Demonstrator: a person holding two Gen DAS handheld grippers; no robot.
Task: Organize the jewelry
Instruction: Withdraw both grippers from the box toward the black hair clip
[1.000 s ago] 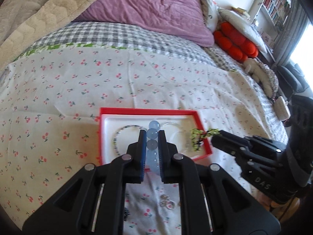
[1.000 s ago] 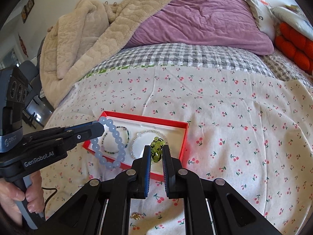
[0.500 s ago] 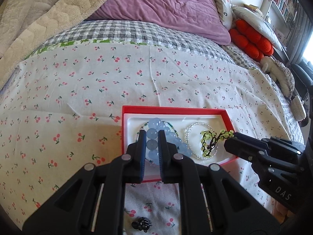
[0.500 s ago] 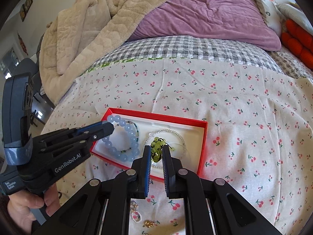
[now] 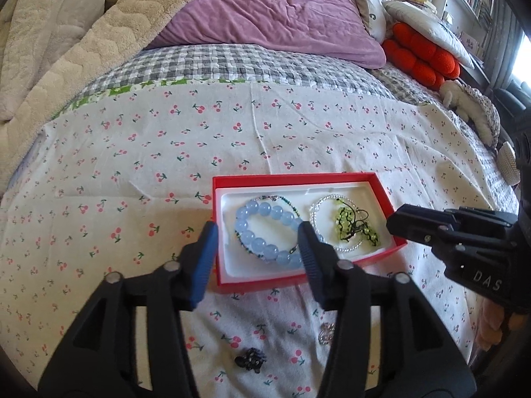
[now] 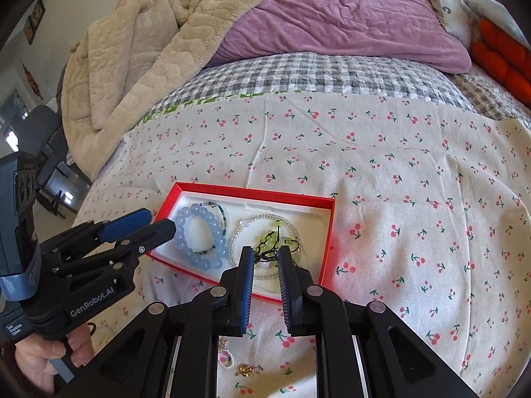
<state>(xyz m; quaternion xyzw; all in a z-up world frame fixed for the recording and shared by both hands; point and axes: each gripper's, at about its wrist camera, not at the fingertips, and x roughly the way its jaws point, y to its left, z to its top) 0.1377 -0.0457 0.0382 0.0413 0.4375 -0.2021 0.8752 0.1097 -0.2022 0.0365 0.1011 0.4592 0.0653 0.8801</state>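
A red box with a white lining lies on the cherry-print sheet of the bed. Inside it, on the left, a pale blue bead bracelet rests over a thinner dark green bead bracelet. On the right of the lining lies a clear bead bracelet with a green bead bracelet on black cord heaped inside its ring.

The left hand-held gripper is spread wide, holding nothing; its left finger stands outside the box's left wall and its right finger stands in front of the blue bracelet's right side. The right hand-held gripper is parted too, and hangs over the near edge of the box with the black cord showing between its fingers; whether the pads touch the cord cannot be told.

In front of the box, on the sheet, lie smaller pieces: a dark piece, a pale ring-shaped piece, a small pearl ring and a gold piece, partly hidden by the gripper frames.

Farther up the bed lie a gray checked quilt, a purple duvet, a beige fleece blanket and an orange cushion.
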